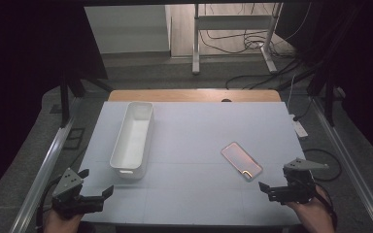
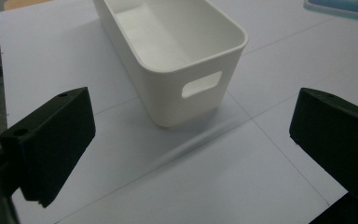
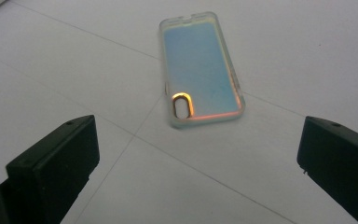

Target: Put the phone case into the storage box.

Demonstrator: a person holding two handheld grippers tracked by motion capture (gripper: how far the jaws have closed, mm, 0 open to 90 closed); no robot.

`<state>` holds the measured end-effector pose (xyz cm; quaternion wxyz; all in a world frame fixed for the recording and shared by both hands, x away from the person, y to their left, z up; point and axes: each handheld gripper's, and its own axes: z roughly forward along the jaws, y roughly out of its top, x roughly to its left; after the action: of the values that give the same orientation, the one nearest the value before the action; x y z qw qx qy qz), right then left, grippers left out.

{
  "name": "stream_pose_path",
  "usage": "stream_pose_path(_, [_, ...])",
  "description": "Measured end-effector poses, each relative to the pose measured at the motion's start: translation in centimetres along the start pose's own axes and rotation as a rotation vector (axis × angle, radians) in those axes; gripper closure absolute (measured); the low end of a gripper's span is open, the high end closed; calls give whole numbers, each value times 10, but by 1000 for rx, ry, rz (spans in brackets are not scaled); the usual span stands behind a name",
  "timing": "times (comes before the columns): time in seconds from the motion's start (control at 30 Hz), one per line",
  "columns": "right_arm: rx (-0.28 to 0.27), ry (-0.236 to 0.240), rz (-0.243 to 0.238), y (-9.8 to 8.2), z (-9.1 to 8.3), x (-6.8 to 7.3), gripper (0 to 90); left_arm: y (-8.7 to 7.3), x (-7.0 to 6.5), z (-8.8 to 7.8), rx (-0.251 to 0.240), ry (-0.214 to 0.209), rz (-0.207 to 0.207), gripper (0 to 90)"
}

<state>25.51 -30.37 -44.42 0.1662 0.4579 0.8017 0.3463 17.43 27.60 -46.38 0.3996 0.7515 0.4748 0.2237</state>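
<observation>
At the bottom left of the high view, the left claw (image 1: 96, 183) sits at the near edge of the table (image 1: 199, 194), held in a hand, its jaws spread wide with nothing between them. At the bottom right of that view, the right claw (image 1: 273, 180) is held the same way in the other hand, jaws likewise spread apart and holding nothing.

Just beyond the right claw, right of centre in the high view, a phone case (image 1: 241, 160) lies flat on the table, near the claw but not touching it. In the right gripper view the phone case (image 3: 200, 70) lies in the upper middle of the frame, ahead of the open jaws, its camera cut-out at the end closer to them.

Beyond the left claw, left of centre in the high view, a long white bin (image 1: 132, 139) stands upright on the table. In the left gripper view the white bin (image 2: 182, 51) fills the upper middle, a handle slot in its near end wall, well clear of both jaws.
</observation>
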Motion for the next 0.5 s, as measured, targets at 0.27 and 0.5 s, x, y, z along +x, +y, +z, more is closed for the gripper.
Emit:
stream_pose_path(0.27, [10, -1, -5, 7, 4, -1, 0, 0, 1, 0, -6, -5, -10, 11])
stream_pose_path(0.5, [17, 11, -23, 15, 9, -1, 0, 0, 1, 0, -4, -10, -3, 11])
